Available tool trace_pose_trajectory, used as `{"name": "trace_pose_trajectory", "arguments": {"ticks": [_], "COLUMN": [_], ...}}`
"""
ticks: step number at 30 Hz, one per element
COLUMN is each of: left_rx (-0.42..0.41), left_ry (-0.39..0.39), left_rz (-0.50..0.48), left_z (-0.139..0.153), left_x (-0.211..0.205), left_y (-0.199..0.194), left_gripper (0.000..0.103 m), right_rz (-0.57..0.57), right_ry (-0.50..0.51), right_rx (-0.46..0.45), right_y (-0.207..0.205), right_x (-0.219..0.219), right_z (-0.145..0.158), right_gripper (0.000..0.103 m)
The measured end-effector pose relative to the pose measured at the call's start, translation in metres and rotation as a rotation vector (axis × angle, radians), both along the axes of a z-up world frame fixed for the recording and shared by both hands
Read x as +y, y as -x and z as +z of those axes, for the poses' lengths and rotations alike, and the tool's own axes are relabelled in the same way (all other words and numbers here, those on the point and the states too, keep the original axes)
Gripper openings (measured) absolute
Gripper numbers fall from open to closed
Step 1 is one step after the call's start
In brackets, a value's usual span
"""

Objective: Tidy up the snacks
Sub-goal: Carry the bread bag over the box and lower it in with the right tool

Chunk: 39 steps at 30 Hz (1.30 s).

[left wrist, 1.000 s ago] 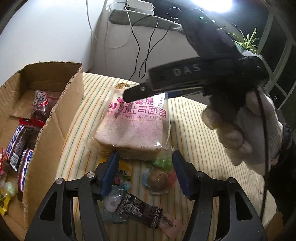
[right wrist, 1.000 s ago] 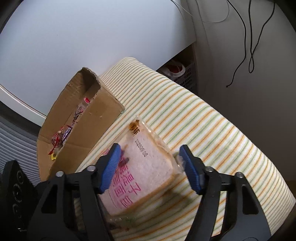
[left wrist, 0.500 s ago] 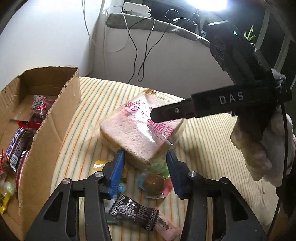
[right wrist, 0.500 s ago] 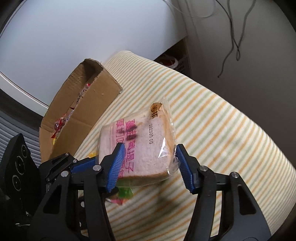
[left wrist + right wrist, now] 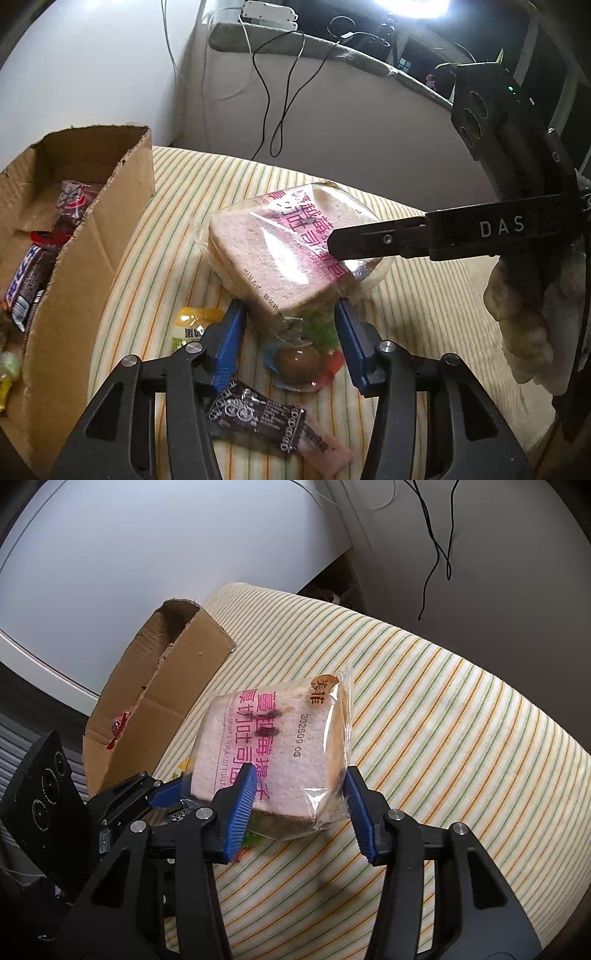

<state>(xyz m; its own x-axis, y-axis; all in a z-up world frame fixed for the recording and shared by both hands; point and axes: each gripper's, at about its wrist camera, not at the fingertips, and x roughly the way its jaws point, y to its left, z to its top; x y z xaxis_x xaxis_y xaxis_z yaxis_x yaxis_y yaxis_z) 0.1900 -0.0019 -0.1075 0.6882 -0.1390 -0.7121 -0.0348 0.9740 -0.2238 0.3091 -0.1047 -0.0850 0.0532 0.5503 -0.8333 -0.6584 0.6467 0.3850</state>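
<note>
A clear bag of sliced bread with pink print hangs tilted above the striped cloth. My right gripper is closing on its near end: one blue pad lies on the printed face, the other presses the wrap at the side. In the left wrist view it reaches in from the right, its tip on the bread. My left gripper is opening, and the bread's lower corner sits between its pads without being pressed. A cardboard box holding several wrapped snacks stands at the left.
Loose snacks lie under and before the bread: a round brown sweet, a dark wrapped bar, a yellow packet. The striped cloth drops off at its curved far edge. A gloved hand holds the right gripper. Cables hang on the wall behind.
The bread has come up off the cloth, tilted, and moved toward my left gripper. The right jaws have narrowed around it. The left jaws now frame its lower corner.
</note>
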Motion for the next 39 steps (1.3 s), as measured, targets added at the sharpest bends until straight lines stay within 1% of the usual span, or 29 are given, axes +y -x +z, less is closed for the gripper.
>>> {"name": "trace_pose_trajectory", "arguments": {"ticks": [5,10,17,22,26,31,39], "left_rx": [-0.031,-0.075,-0.139,-0.167,-0.180,-0.187,-0.183], "left_ry": [-0.003,-0.019,-0.032,-0.031,-0.034,-0.035,-0.038], "left_rz": [-0.004,0.000,0.031,0.066,0.100,0.147,0.214], "left_z": [0.011,0.027,0.050,0.060,0.066,0.068,0.066], "left_x": [-0.004,-0.004,0.017,0.038,0.056,0.083,0.121], "left_y": [0.013,0.030,0.060,0.084,0.096,0.111,0.114], "left_gripper": [0.048,0.048,0.048,0.048,0.048,0.048,0.048], "right_rz": [-0.008,-0.004,0.021,0.056,0.087,0.127,0.188], "right_ry": [-0.011,-0.023,-0.044,-0.059,-0.067,-0.072,-0.077], "right_rx": [-0.031,-0.072,-0.137,-0.166,-0.173,-0.179,-0.179], "right_y": [0.013,0.028,0.051,0.068,0.078,0.088,0.096], "right_x": [-0.006,-0.007,0.011,0.037,0.061,0.095,0.146], "right_z": [0.013,0.034,0.067,0.083,0.089,0.091,0.087], "right_gripper": [0.051,0.051,0.051,0.051,0.051,0.051,0.051]}}
